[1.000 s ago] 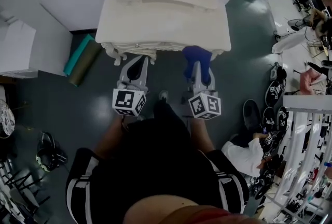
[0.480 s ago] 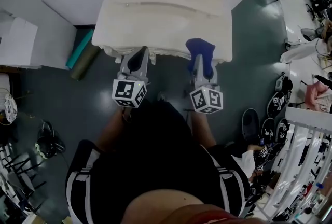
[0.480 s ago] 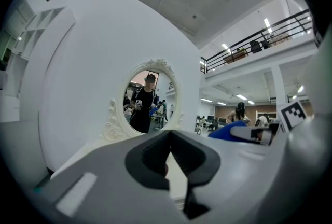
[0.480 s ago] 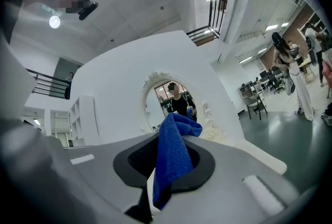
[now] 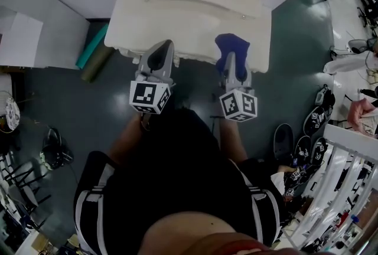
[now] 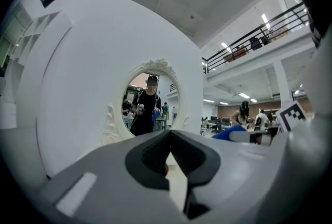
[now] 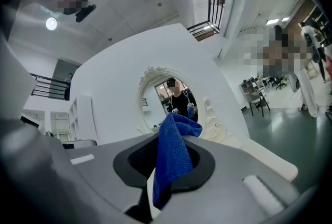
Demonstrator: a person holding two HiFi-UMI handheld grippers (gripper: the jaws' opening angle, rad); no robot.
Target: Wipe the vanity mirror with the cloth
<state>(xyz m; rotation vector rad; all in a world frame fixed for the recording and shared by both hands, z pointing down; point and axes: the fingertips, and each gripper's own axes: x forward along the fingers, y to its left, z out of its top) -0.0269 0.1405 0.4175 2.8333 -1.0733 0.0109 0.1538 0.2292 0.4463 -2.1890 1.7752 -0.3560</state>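
One blue cloth [image 5: 232, 47] is pinched in the right gripper's [image 5: 230, 56] closed fingers above the white worktop's [image 5: 189, 18] front edge. The left gripper's [image 5: 162, 47] fingers are pressed together, empty. Only the two gripper views show the single oval vanity mirror's [image 6: 148, 106] glass, reflecting a person [image 6: 145, 109]; the head view catches its lower rim.

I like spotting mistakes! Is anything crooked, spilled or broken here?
Nothing stands out. The white vanity stands straight, its oval mirror looks whole, and the blue cloth is pinched neatly in the right claw, ready for wiping.
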